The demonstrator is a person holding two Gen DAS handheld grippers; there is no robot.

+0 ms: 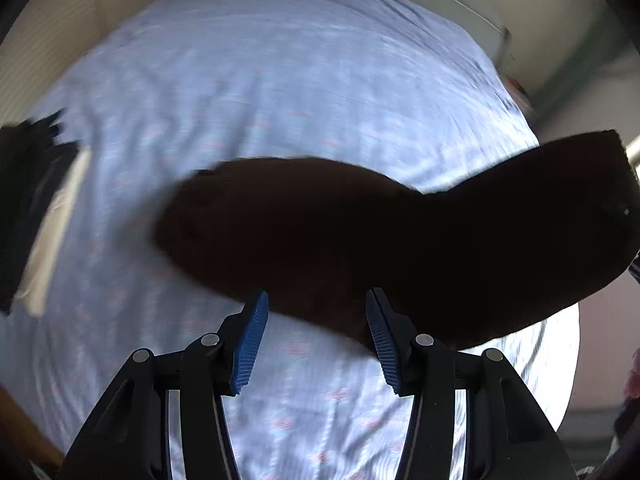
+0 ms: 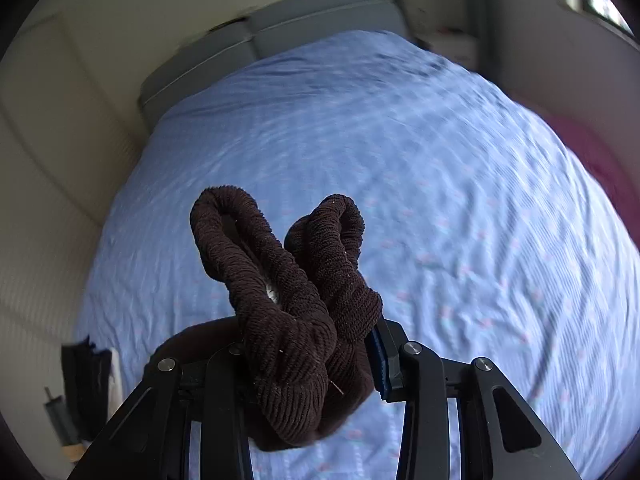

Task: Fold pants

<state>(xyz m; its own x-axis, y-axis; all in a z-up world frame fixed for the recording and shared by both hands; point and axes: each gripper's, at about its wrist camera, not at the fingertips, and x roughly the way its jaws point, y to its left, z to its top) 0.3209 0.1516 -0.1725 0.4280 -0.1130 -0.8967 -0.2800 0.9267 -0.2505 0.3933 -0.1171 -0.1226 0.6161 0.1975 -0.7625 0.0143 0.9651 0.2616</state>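
Observation:
Dark brown pants point(image 1: 360, 232) hang in a long band over the light blue bed sheet point(image 1: 280, 80), running off to the right edge of the left wrist view. My left gripper point(image 1: 317, 294) is open; its blue pads point(image 1: 252, 340) stand apart, the fabric passes just beyond the tips, and sheet shows between the pads lower down. In the right wrist view my right gripper point(image 2: 308, 344) is shut on a bunched, ribbed part of the pants point(image 2: 280, 300), which loops up in two folds above the jaws. The left pad is hidden by fabric.
A pile of dark and white clothes point(image 1: 36, 220) lies at the bed's left edge, seen too in the right wrist view as the clothes pile point(image 2: 88, 380). A grey headboard point(image 2: 240, 48) and pale walls bound the far end. Something pink point(image 2: 592, 152) sits off the bed's right side.

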